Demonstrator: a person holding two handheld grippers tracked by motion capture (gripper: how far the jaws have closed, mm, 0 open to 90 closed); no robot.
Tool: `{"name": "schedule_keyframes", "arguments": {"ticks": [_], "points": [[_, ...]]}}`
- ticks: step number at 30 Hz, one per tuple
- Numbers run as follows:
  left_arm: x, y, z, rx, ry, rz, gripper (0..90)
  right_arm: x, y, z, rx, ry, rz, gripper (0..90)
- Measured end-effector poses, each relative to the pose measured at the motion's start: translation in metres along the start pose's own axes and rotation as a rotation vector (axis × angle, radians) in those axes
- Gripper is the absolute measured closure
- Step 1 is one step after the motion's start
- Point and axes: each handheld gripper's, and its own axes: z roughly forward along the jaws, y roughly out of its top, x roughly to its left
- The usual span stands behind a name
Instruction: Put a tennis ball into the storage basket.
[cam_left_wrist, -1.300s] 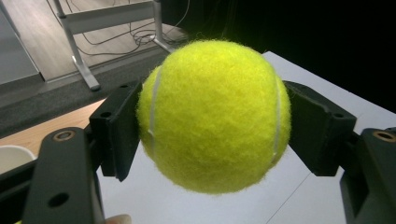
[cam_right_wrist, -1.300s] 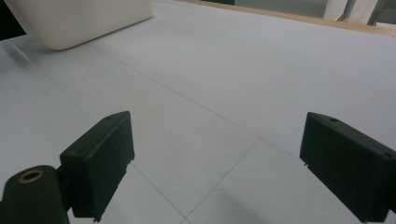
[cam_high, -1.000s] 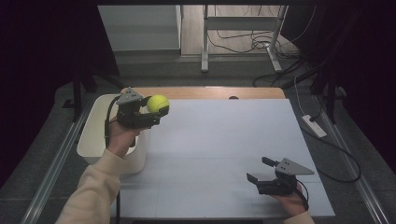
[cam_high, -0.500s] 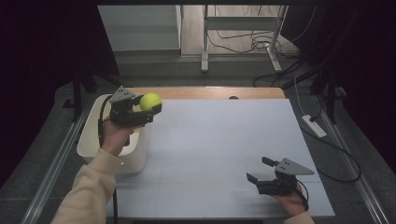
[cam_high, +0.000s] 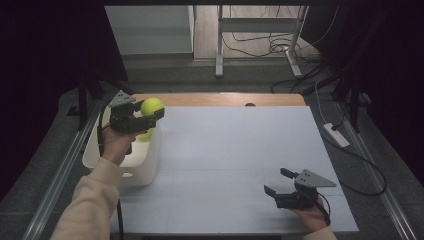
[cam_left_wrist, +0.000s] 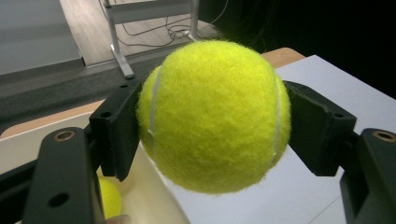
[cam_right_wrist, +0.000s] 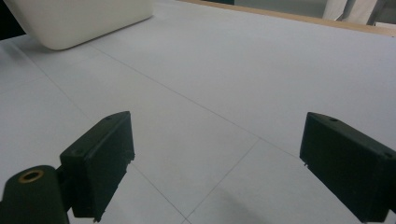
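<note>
At the left edge of the table sits a white bin (cam_high: 125, 167), and the left gripper (cam_high: 150, 115) hangs above its far right corner with a yellow tennis ball (cam_high: 152, 106) pinched between its two black jaws. In the left gripper view the ball (cam_left_wrist: 215, 114) is squeezed squarely on both sides, jaws spread only as wide as the ball itself, and it is clear of the bin and the table. Just under it, inside the bin, lies a second tennis ball (cam_high: 145, 134); a sliver of it shows low in the left gripper view too (cam_left_wrist: 109, 198). So I judge one ball is already dropped in, and this one needs only to be lowered or let go over the opening.

Moving across, the white table top (cam_high: 240, 150) carries nothing else I can see. Near the front right corner the right gripper (cam_high: 277, 182) rests low at the surface, jaws wide apart with nothing between them, which the right gripper view confirms.

I can read no brand or writing on the ball, the bin or the grippers; the ball shows just its white seam.
</note>
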Motion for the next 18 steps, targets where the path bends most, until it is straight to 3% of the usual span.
{"name": "schedule_keyframes", "arguments": {"ticks": [18], "points": [[0.016, 0.000, -0.008, -0.003, 0.034, -0.042, 26.7, 0.000, 0.000, 0.000, 0.001, 0.001, -0.005, 10.1]]}}
